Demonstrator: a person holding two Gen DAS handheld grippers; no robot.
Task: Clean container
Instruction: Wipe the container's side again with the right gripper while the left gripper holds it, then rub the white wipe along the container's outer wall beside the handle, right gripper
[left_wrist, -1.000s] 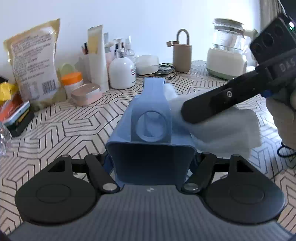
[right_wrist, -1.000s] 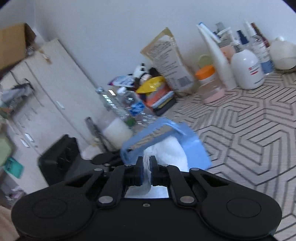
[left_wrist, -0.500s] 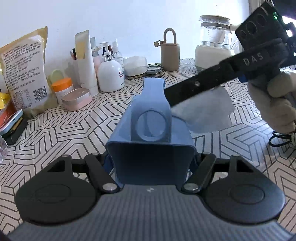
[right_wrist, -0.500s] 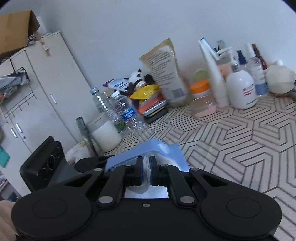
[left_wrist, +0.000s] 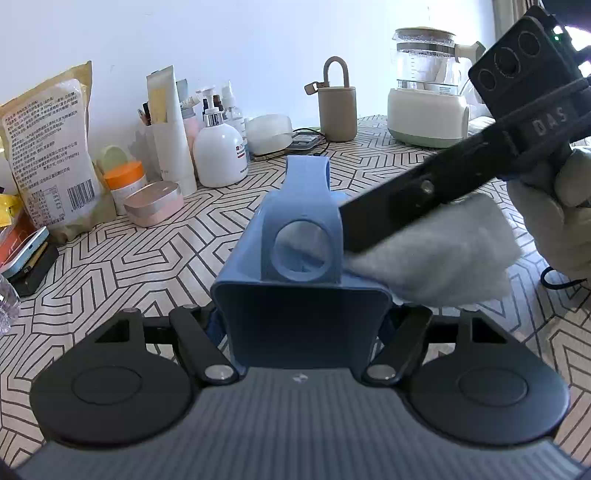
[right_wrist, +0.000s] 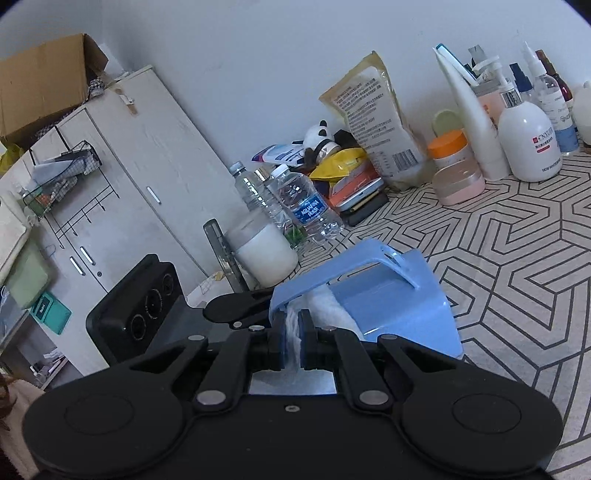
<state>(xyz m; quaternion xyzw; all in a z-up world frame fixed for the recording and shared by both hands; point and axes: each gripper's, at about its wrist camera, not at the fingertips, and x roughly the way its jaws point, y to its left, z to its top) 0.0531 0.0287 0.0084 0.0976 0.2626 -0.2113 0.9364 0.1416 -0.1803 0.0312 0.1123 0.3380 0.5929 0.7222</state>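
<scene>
A blue plastic container with a handle and a round hole sits between the jaws of my left gripper, which is shut on its sides; the fingertips are hidden behind it. In the left wrist view my right gripper reaches in from the upper right, held by a gloved hand. It is shut on a white cloth that lies against the container's right upper edge. The right wrist view shows the same cloth pinched between the pads of the right gripper, just under the handle of the container.
Along the wall of the patterned table stand a food bag, an orange-lidded jar, a pink case, lotion bottles, a tan holder and a kettle. Water bottles and a white cabinet are to the left.
The right gripper lifted the cloth up and away from the container, then brought it back down against the container's right side. The left gripper kept hold of the container.
</scene>
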